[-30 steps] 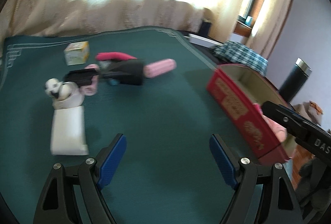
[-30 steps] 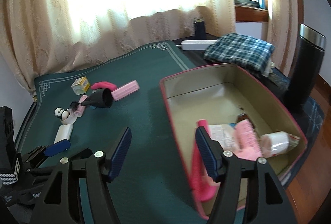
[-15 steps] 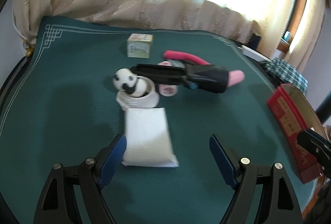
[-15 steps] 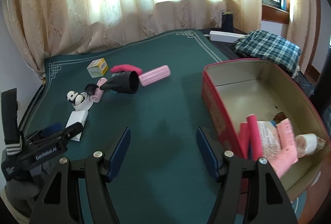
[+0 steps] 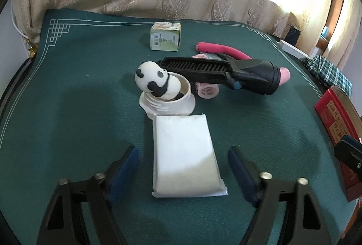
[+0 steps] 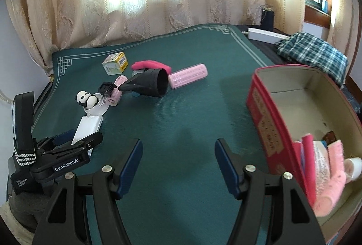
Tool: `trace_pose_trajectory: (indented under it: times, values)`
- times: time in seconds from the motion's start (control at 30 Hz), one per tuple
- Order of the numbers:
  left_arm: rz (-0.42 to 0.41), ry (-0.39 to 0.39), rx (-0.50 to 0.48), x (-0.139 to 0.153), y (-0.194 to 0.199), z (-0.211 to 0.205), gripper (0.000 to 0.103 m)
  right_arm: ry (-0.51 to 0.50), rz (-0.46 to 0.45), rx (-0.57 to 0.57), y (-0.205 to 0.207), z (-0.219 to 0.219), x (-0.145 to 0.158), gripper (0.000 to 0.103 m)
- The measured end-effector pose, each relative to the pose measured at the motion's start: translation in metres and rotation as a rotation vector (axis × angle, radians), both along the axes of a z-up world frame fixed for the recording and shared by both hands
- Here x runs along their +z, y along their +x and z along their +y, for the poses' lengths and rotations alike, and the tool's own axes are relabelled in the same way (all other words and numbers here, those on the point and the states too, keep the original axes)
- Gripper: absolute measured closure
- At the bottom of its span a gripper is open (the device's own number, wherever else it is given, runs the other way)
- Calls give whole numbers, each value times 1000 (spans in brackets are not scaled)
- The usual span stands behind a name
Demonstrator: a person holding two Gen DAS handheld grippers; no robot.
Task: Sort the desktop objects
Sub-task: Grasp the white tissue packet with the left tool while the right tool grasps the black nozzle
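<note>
Over the green mat (image 5: 79, 91), the left gripper (image 5: 183, 168), jaws just narrowing yet clear of the white packet (image 5: 184, 156) between them, risked nudging the panda figurine (image 5: 156, 84) beyond; the right gripper (image 6: 178, 163) gaped empty.

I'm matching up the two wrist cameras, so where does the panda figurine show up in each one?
Left wrist view: the panda figurine sits centre, in its white cup, just beyond the white packet.
Right wrist view: the panda figurine sits far left, mid-height.
Shared landmark: the black comb nozzle just behind it.

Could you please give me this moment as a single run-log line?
left gripper: closing around white packet, not gripping | right gripper: open, empty | red box: partly filled
</note>
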State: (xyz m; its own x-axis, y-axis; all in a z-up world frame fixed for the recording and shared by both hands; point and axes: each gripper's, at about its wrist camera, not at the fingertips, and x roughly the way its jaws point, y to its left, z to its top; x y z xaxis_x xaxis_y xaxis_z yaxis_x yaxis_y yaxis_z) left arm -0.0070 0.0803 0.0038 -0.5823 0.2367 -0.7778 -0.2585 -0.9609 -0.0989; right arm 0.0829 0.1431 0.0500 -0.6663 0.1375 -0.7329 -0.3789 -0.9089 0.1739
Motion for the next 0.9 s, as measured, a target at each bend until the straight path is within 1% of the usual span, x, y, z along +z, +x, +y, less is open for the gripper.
trace_pose_trajectory:
  times: [0.03,0.07,0.13,0.33,0.37,0.43,0.53,0.63,0.77,0.9]
  values:
    - [5,2,3,1,0,-2,50,-3,-3,3,-3,0,-1,33]
    - [4,13,9,1,-1,-5,54,-3,-6,6,-7,-1,-2,33]
    - [0,46,14,1,-2,-11,54,-2,-11,12,-14,-2,-3,33]
    - [12,89,2,6,1,-15,54,-53,-13,19,-43,2,-4,33]
    - [14,98,-2,7,2,-16,54,-67,-11,17,-49,4,-4,32]
    - [19,113,-7,9,4,-18,54,-98,0,14,-62,7,-2,26]
    - [23,133,-12,12,5,-20,54,-118,8,3,-83,9,1,24]
    - [25,145,-16,13,7,-21,54,-117,2,-11,-107,11,0,24]
    - [25,152,-20,14,8,-22,54,-119,-29,-34,-137,14,-8,24]
    - [21,161,-19,14,8,-24,54,-97,-52,-36,-157,11,-15,24]
